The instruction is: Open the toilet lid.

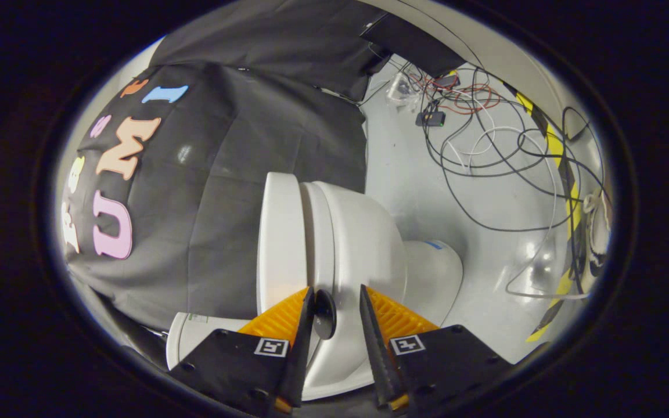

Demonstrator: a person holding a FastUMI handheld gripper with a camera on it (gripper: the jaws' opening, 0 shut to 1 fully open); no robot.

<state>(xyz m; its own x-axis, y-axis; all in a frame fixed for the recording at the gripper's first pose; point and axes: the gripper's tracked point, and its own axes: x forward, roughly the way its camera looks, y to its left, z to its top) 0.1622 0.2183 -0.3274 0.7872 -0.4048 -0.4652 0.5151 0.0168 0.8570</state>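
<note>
Two fingers of the tongs (337, 316) stand parted at the white glossy toilet (358, 244).

Between the fingers sits a small dark round knob (324, 313), close against one finger and clear of the other, so nothing is clamped. Just beyond, the white plastic toilet lid (279, 238) stands apart from the bowl rim, raised toward the black cloth wall (195, 220). Farther off, tangled black, white and red cables (485, 133) sprawl over the pale grey floor (416, 191) beside yellow-and-black hazard tape (567, 174).

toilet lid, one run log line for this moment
white plastic toilet lid: closed on bowl | tool: open, fingers astride lid edge, not gripping | small dark round knob: between fingers
</note>
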